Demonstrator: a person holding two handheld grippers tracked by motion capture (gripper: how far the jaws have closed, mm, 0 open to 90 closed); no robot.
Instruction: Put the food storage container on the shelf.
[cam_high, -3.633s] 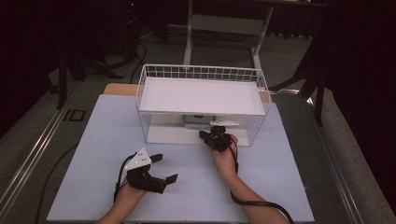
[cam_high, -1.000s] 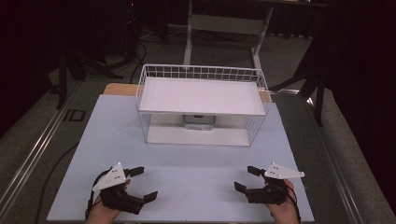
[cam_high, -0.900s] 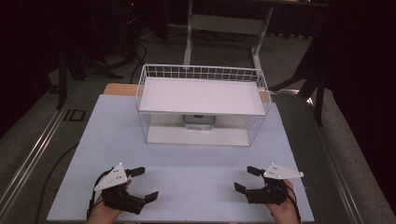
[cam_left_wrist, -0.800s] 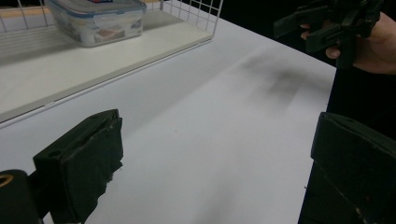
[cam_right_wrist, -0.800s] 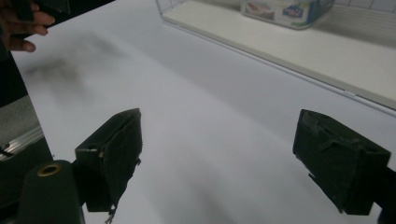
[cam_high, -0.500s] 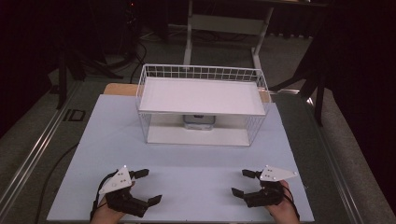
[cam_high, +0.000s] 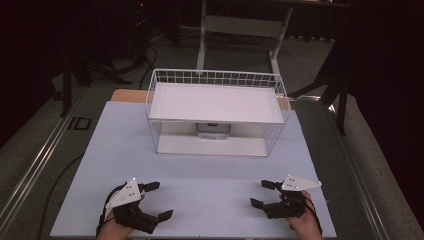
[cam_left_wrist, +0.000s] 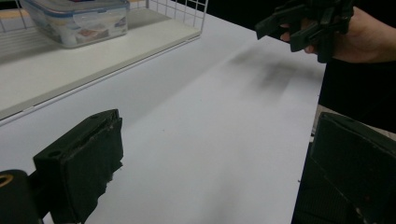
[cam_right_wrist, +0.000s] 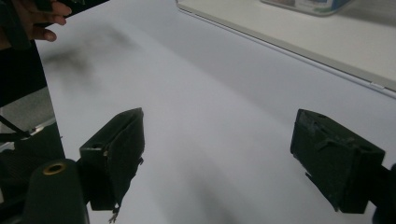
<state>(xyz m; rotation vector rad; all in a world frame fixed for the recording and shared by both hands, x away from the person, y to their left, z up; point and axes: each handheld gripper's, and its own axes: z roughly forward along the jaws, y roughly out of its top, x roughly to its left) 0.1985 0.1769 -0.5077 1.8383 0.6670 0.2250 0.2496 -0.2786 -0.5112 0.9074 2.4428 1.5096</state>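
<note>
White tabletop (cam_high: 210, 170) carries a wire basket rack (cam_high: 216, 111), w/ a clear lidded container (cam_high: 213, 130) on its lower shelf, mid-back. Looks rigid, light, smooth plastic, so prob. best gripped across the lid edges. Left gripper (cam_high: 156, 201) & right gripper (cam_high: 261, 194) hover near the front edge, jaws spread wide, holding nothing.

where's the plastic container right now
The plastic container sits on the lower shelf of the wire rack, mid-table in the high view, far from both open grippers.
</note>
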